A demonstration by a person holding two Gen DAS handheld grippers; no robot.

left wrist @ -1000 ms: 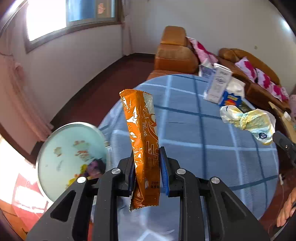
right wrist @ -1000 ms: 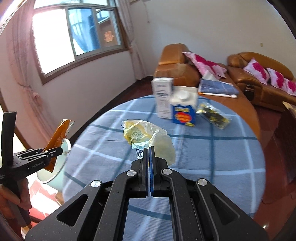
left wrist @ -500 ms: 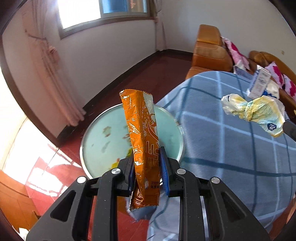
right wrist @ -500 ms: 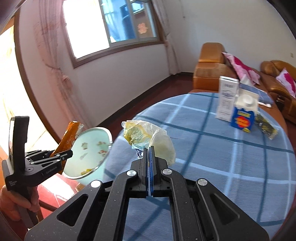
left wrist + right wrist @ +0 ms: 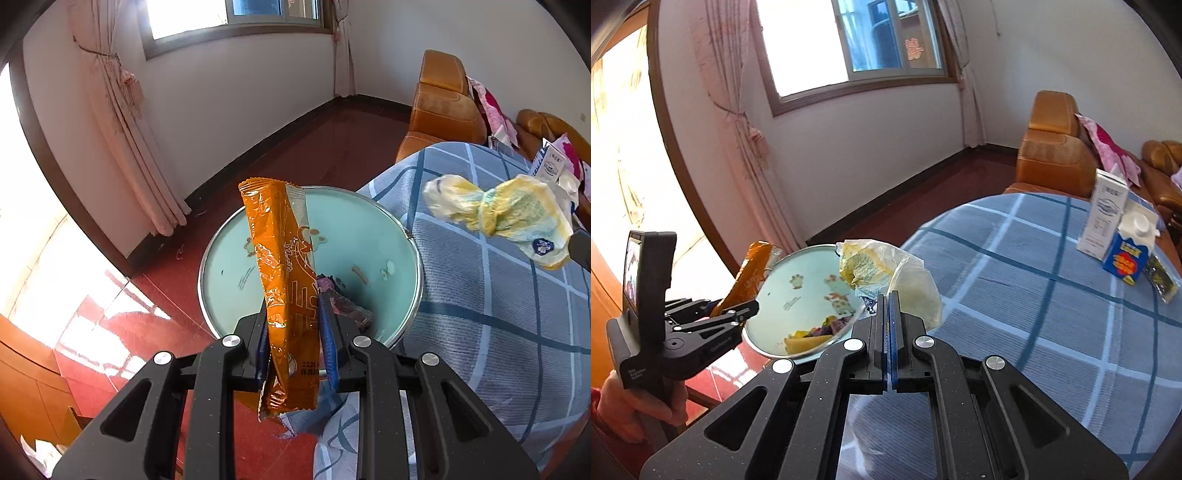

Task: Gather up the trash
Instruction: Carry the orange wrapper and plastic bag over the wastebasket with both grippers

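My left gripper [image 5: 293, 317] is shut on an orange snack wrapper [image 5: 282, 266] and holds it upright over a light-green trash bin [image 5: 369, 236] with a metal rim, beside the table. Some trash lies in the bin. My right gripper [image 5: 888, 295] is shut on a crumpled yellow-white plastic bag [image 5: 882, 262], held in the air at the table's edge near the bin [image 5: 798, 284]. The bag also shows in the left wrist view [image 5: 506, 218]. The left gripper [image 5: 746, 310] with the wrapper [image 5: 750, 277] shows at the left of the right wrist view.
A round table with a blue checked cloth [image 5: 1034, 280] carries a white carton [image 5: 1106, 218], a blue-and-white carton [image 5: 1128, 254] and a dark packet [image 5: 1161, 284] at its far side. Orange sofas [image 5: 1052, 147] stand behind. A red floor and curtains lie to the left.
Both grippers have swung left from the table toward the bin. The wrapper now hangs over the bin's opening, and the bag is nearer the bin's edge.
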